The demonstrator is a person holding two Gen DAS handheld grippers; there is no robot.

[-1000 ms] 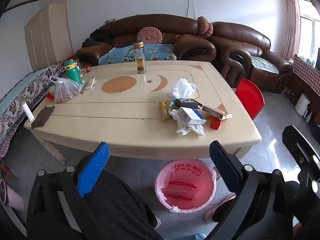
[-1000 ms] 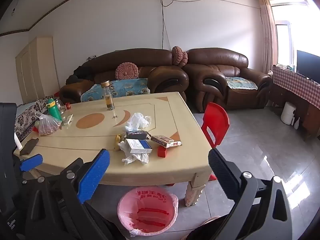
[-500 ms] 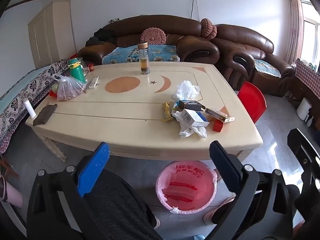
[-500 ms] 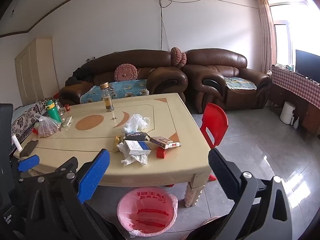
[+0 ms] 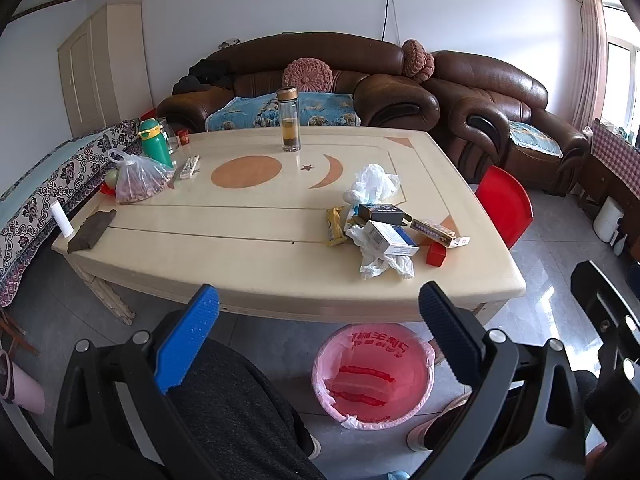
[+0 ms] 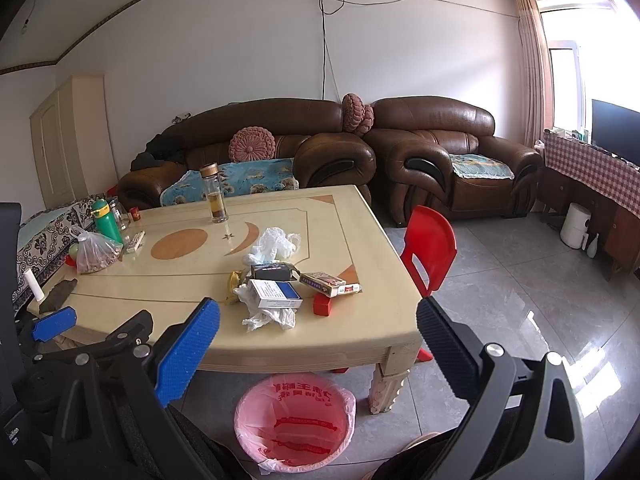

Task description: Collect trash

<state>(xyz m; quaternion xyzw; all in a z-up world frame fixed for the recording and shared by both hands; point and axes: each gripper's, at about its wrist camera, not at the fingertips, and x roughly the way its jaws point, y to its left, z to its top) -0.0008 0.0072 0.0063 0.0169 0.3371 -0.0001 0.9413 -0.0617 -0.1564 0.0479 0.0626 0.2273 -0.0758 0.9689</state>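
Trash is heaped at the near right of the cream table (image 5: pixel 240 240): crumpled white tissue (image 5: pixel 382 262), a blue-and-white box (image 5: pixel 390 236), a dark box (image 5: pixel 380 213), a long printed carton (image 5: pixel 436 232), a small red box (image 5: pixel 436 256), a yellow wrapper (image 5: pixel 335 225) and a white plastic bag (image 5: pixel 374 182). The same heap shows in the right wrist view around the blue-and-white box (image 6: pixel 276 294). A pink-lined bin (image 5: pixel 372 372) (image 6: pixel 295 424) stands on the floor below the table's front edge. My left gripper (image 5: pixel 316 320) and right gripper (image 6: pixel 318 330) are both open and empty, short of the table.
On the table also stand a glass bottle (image 5: pixel 289 120), a green flask (image 5: pixel 154 142), a bag of food (image 5: pixel 138 182), a remote (image 5: pixel 189 167) and a dark cloth (image 5: pixel 92 230). A red plastic chair (image 6: pixel 430 250) sits at the table's right. Brown sofas line the far wall. A person's dark-clothed leg (image 5: pixel 232 412) is below.
Both views have shifted slightly, with the table a little higher and further right in the left wrist view. Both grippers stay open; nothing on the table has moved.
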